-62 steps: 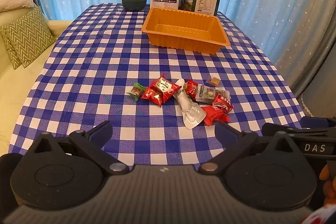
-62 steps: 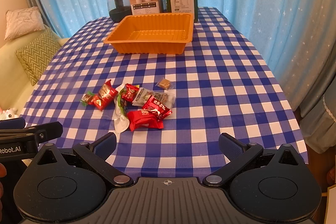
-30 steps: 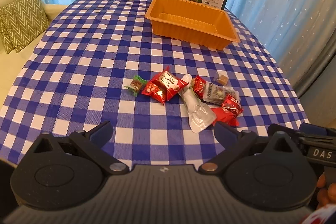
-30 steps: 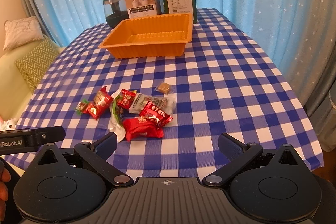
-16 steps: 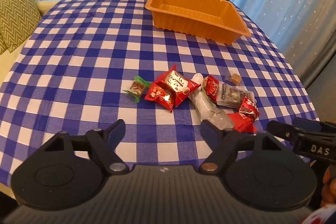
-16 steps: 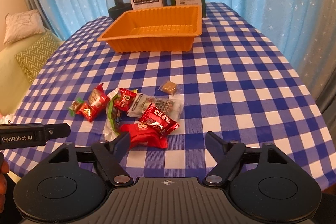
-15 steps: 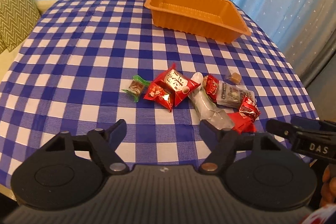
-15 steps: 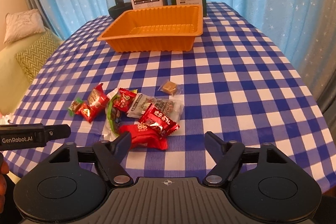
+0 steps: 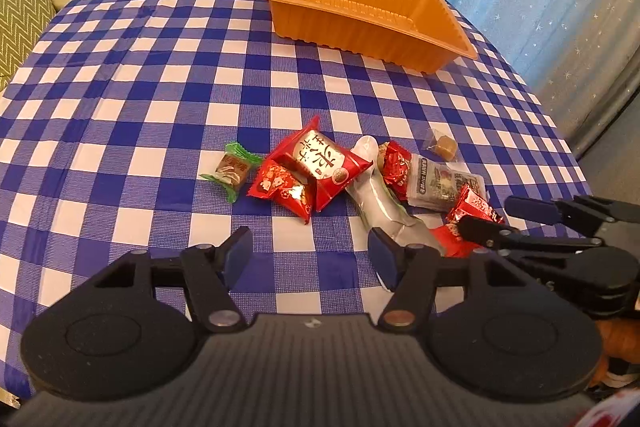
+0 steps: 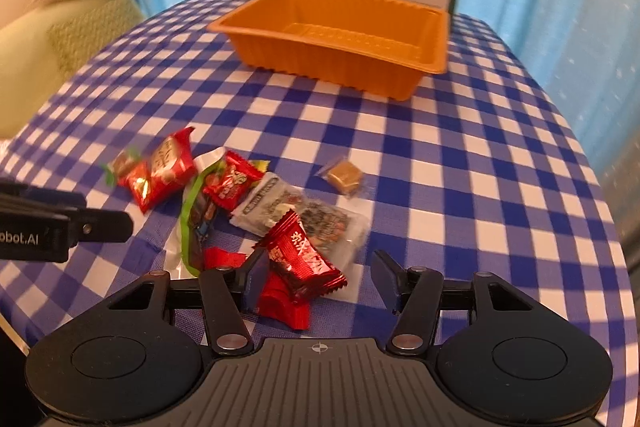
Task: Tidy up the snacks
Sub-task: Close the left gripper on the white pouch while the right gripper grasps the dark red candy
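left tool [image 9: 310, 253]: closing, empty | right tool [image 10: 318, 281]: closing, ungripped | label "obot.AI" [image 10: 22, 238]

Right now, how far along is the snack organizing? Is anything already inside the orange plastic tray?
Done: nothing yet; the orange plastic tray is empty. In hand: nothing held; the left gripper and right gripper are closing above the pile of wrapped snacks, with a dark red foil packet between the right one's fingers, not visibly pinched. Left: every snack, including the small caramel cube lying apart.
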Available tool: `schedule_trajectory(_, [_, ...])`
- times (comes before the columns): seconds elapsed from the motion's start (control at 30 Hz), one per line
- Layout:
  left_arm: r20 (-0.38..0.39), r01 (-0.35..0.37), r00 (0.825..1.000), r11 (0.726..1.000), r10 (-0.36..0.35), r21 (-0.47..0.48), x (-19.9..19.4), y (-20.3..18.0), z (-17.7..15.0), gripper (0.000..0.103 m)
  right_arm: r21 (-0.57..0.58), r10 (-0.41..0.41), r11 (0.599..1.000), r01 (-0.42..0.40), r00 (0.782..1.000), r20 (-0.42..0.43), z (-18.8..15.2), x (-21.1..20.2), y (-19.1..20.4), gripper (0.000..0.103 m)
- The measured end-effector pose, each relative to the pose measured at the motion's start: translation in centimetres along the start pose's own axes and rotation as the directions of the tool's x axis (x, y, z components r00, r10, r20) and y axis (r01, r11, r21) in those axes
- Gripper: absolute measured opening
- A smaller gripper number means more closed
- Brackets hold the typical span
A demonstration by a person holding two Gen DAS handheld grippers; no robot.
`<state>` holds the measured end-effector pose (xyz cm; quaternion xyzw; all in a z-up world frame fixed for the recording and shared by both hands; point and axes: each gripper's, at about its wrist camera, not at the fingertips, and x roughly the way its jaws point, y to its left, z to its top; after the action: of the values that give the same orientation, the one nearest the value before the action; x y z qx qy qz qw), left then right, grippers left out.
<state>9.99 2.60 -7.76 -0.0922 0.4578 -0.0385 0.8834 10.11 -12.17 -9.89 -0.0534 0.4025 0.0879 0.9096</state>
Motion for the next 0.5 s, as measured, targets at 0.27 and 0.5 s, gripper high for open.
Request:
schedule_trajectory(0.27, [-0.014, 0.008, 1.0, 1.0, -0.008, 0.0, 0.6, -0.5, -0.2, 0.06, -0.02, -0.008, 1.0, 0.008, 1.0, -0.02, 0.1, 0.4, 0.1, 0.024])
schedule_trajectory(0.5, [-0.015, 0.039, 0.999, 0.999, -0.039, 0.015, 0.6, -0.9, -0.1, 0.06, 0.066, -0.011, 0.998, 0.013, 1.0, -0.029, -1.2, -0.4, -1.1, 0.017])
